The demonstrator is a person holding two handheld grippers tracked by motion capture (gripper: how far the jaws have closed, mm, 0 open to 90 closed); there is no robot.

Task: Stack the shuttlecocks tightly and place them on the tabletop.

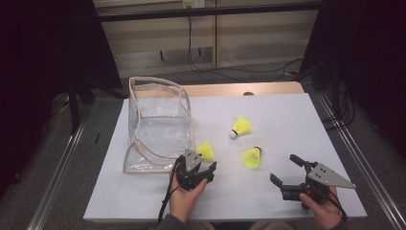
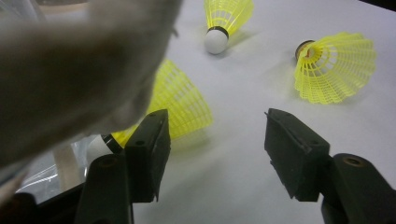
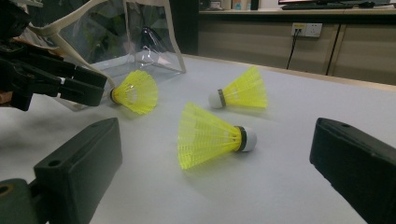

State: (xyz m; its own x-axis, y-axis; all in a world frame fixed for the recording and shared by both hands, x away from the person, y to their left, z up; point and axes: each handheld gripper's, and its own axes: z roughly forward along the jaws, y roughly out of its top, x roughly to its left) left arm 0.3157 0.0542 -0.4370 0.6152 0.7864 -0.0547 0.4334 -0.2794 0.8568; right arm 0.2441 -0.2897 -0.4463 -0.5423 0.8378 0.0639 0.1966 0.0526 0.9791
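Three yellow shuttlecocks lie on the white table top [image 1: 287, 120]. One shuttlecock [image 1: 206, 150] rests by the clear bag [image 1: 158, 124], just ahead of my left gripper [image 1: 202, 162]. In the left gripper view that gripper [image 2: 215, 116] is open with bare table between its pads, and this shuttlecock [image 2: 180, 100] lies just outside its left jaw. My right gripper [image 1: 286, 169] is open near the front right edge. Beyond its wide jaws [image 3: 218, 140] lies a second shuttlecock [image 3: 212, 135], untouched. The third shuttlecock [image 1: 241, 127] lies farther back.
The clear bag with beige trim [image 3: 135, 37] stands open at the left of the table. A blurred pale shape [image 2: 70, 70] covers the upper left of the left gripper view. Cables run along the floor [image 1: 230, 72] beyond the table's wooden far edge [image 1: 239, 89].
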